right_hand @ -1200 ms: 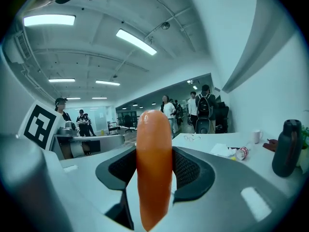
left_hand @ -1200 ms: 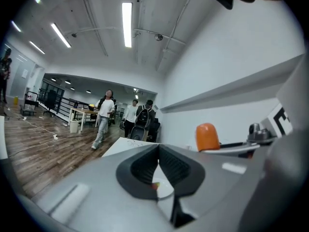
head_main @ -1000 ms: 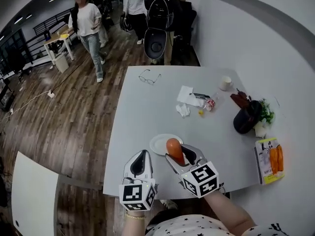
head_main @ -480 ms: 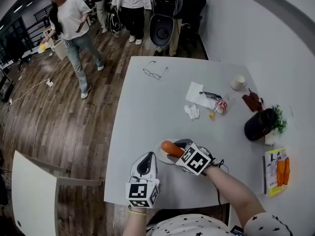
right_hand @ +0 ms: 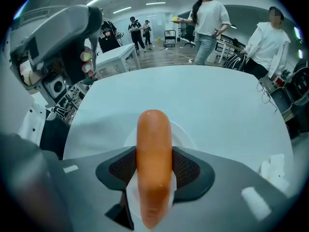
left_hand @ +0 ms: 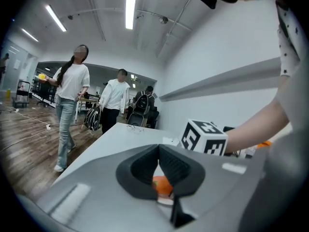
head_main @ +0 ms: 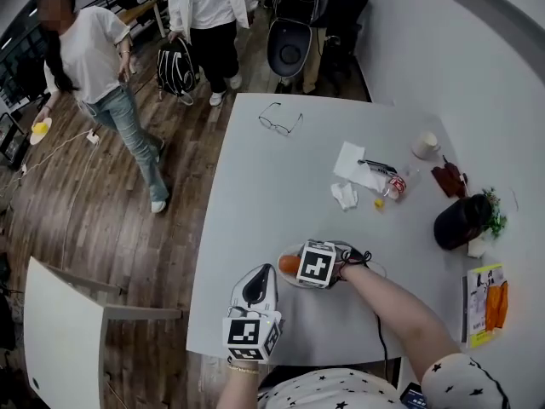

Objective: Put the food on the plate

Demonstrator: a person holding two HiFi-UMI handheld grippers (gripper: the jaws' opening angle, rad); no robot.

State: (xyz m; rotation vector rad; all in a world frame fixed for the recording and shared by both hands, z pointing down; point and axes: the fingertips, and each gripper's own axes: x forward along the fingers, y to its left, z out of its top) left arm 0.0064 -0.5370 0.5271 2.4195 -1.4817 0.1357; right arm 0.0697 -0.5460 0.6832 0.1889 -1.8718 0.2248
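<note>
Sausage (right_hand: 153, 144) clamped in my right gripper (right_hand: 154, 170), hiding most of the plate (right_hand: 187, 135) below; left gripper (left_hand: 159, 158) hovers at the table (head_main: 255, 194) edge, jaws together.

plate (head_main: 294, 281): mostly under right tool (head_main: 305, 267) | sausage (head_main: 288, 265): end only

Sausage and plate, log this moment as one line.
right tool: shut on sausage | sausage: over plate | left tool: shut, empty
</note>
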